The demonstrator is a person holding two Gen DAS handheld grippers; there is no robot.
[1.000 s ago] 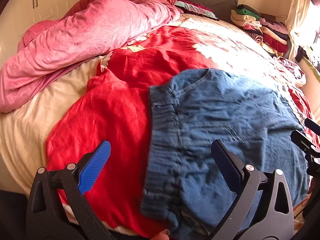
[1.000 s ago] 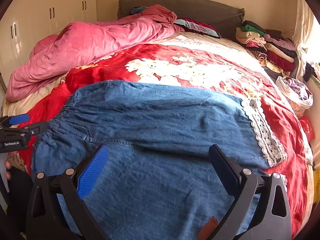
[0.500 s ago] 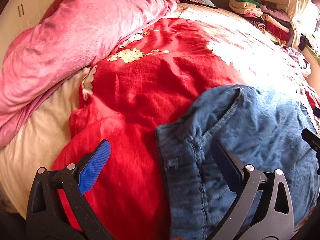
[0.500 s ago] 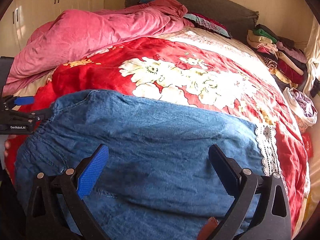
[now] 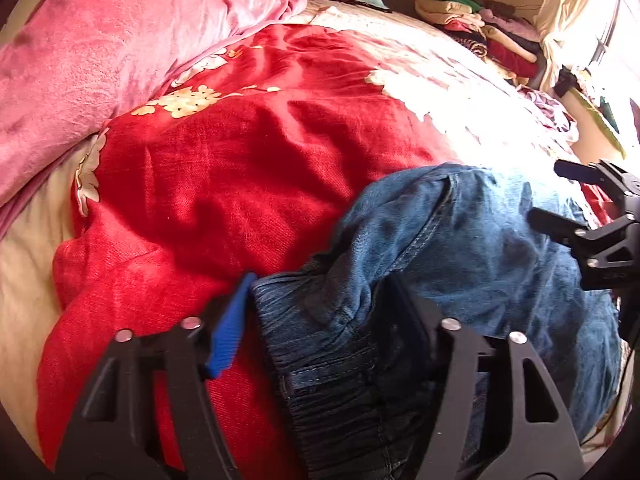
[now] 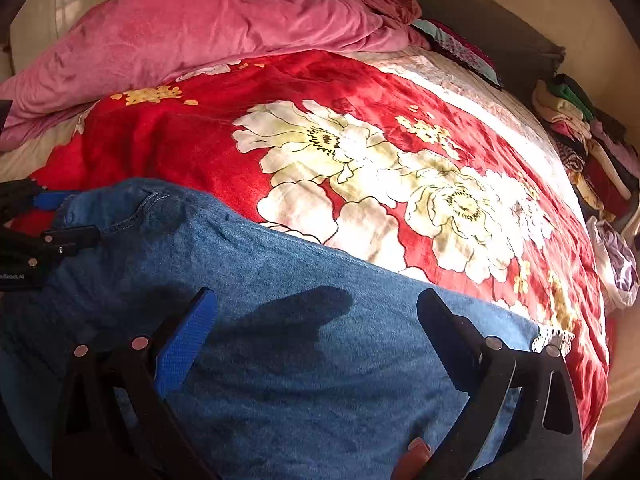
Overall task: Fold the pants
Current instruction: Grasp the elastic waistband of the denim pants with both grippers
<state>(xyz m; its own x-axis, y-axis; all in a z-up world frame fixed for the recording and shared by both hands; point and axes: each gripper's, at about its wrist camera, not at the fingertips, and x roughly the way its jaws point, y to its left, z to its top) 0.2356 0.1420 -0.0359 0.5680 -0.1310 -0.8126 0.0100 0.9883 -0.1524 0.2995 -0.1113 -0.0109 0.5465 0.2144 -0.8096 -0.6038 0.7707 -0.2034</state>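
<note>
Left gripper (image 5: 316, 312) closing around the denim pants' (image 5: 460, 240) waistband; right gripper (image 6: 316, 320) spread wide above them

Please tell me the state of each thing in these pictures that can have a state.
Denim pants: spread on the red blanket, waistband bunched.
Left gripper: jaws closing, gathered waistband between them.
Right gripper: open over the pants, nothing held.
Pink duvet: crumpled, heaped.
Clothes pile: folded, stacked.

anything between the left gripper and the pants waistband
Nothing visible. The left gripper is closing with the pants waistband already bunched between its jaws, on the red blanket.
</note>
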